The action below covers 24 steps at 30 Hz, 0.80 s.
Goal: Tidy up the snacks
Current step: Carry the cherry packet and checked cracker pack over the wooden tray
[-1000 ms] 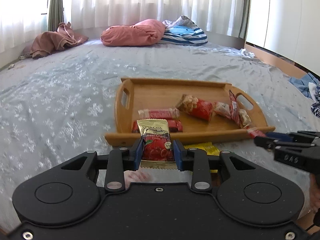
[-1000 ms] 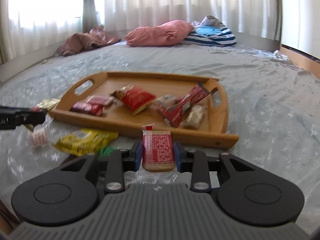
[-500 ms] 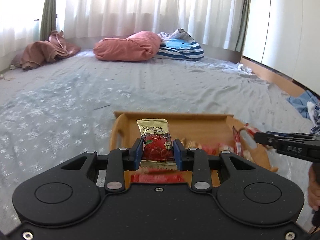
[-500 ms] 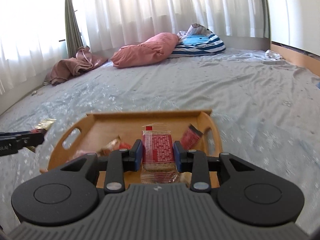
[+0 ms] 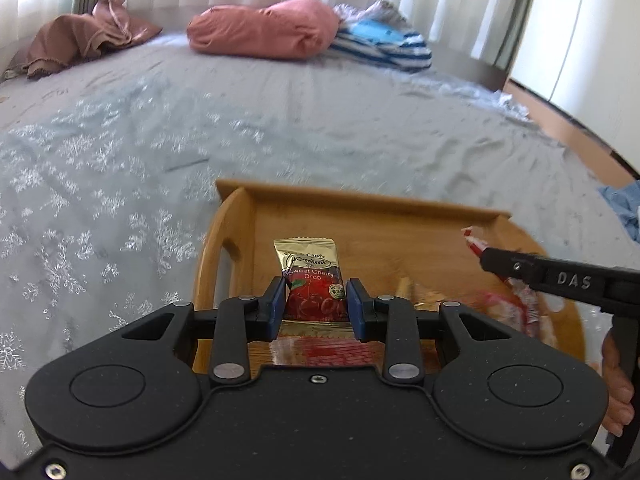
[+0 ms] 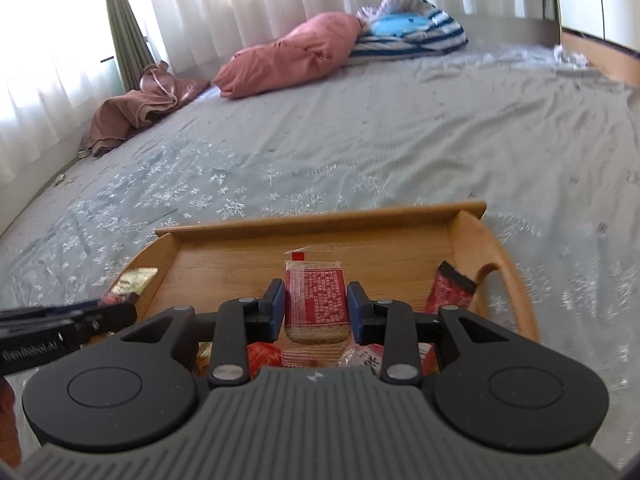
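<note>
My left claw pinches a cherry candy packet by its lower half, the blue pads pressed on both long edges. The packet stands upright, long axis running away from me, gold crimped top pointing toward the far wall of the tray; its top is gold and its body red with cherries. It hangs over the tray's left half, near the handle cut-out.

The wooden tray lies on the bed, which wears a grey snowflake sheet. Inside, below my left claw, is a red wrapper; further right are more red and clear packets, too blurred for me to tell apart.

My right claw grips a cracker packet the same way, pads on its long sides, long axis pointing ahead, sealed end with a small red tab at the top. It is clear film with a red printed panel, and a brown cracker shows at the bottom. It hangs over the middle of the tray. At the right a dark red bar leans against the tray's handle wall.
</note>
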Each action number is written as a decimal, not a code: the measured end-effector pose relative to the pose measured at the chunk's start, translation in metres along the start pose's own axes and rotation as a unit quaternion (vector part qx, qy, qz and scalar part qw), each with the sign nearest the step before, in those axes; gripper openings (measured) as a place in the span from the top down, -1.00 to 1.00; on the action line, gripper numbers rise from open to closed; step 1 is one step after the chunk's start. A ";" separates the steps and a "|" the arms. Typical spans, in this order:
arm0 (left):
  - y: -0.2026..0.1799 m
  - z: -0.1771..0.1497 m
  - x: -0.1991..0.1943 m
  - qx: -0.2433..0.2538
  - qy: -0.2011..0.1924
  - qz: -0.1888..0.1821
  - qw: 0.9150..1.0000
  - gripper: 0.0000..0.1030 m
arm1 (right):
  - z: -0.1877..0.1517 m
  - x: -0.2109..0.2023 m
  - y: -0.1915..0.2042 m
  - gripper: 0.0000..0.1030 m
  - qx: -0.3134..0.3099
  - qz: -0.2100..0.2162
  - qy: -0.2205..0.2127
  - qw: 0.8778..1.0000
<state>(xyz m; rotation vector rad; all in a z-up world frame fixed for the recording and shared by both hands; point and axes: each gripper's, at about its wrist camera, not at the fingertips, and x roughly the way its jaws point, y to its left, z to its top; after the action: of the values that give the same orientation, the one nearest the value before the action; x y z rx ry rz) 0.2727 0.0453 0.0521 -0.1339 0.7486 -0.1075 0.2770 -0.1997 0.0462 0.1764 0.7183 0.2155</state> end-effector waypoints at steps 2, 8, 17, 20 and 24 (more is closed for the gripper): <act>0.003 -0.001 0.011 -0.004 0.008 0.006 1.000 0.40 | -0.001 0.009 0.000 0.28 0.005 -0.002 0.005 1.000; 0.007 -0.004 0.027 -0.001 0.019 0.014 1.000 0.40 | -0.006 0.026 0.005 0.28 -0.006 -0.010 0.018 1.000; 0.005 -0.007 0.035 0.006 0.023 0.018 1.000 0.40 | -0.010 0.035 0.006 0.27 -0.009 -0.015 0.021 1.000; 0.004 -0.007 0.037 0.003 0.026 0.019 0.999 0.40 | -0.010 0.038 0.006 0.27 -0.009 -0.014 0.019 1.000; 0.004 -0.009 0.039 0.004 0.028 0.021 0.999 0.40 | -0.010 0.042 0.007 0.27 -0.016 -0.019 0.017 1.000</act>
<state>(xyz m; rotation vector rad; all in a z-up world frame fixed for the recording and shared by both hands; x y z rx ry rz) 0.2953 0.0426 0.0190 -0.1077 0.8060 -0.0740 0.2996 -0.1813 0.0140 0.1285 0.7517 0.1951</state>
